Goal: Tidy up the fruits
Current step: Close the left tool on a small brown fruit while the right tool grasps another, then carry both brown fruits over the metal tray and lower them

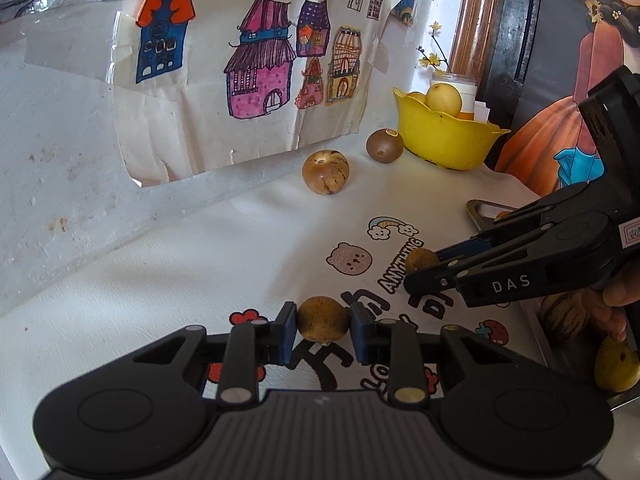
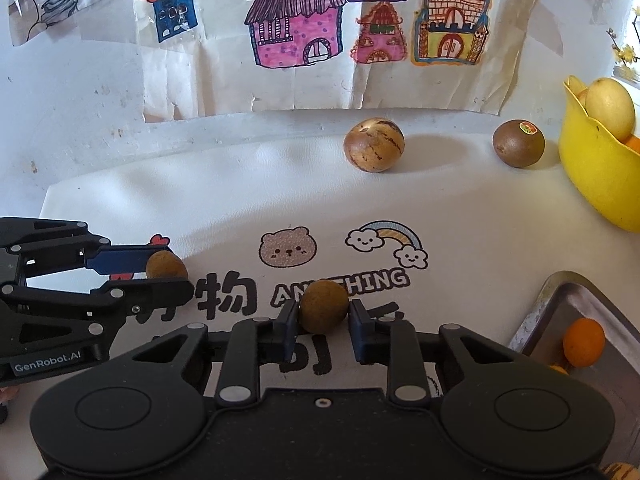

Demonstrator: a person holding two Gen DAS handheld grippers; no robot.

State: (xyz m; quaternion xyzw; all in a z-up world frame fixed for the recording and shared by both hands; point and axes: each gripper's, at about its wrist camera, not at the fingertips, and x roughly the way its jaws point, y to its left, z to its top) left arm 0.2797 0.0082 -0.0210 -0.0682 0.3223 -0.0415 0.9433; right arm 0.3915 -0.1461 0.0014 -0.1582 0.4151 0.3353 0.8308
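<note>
on the left, the left claw (image 1: 322, 326) is clamped on a small round brown fruit (image 1: 322, 319), its blue pads pressing both sides, low over the white printed cloth (image 1: 200, 272) that covers the surface. just to the right, the right claw (image 2: 323, 316) is clamped the same way on a second small brown fruit (image 2: 324, 306) above the printed letters. farther back, near the wall of taped house drawings (image 2: 296, 20), a striped tan fruit (image 2: 374, 145) rests on the cloth, and a kiwi (image 2: 518, 143) with a sticker lies to its right, close beside the yellow bowl (image 2: 592, 176) that holds pale yellow fruits. at the right edge a metal tray (image 2: 560, 300) holds an orange fruit (image 2: 583, 342).
</note>
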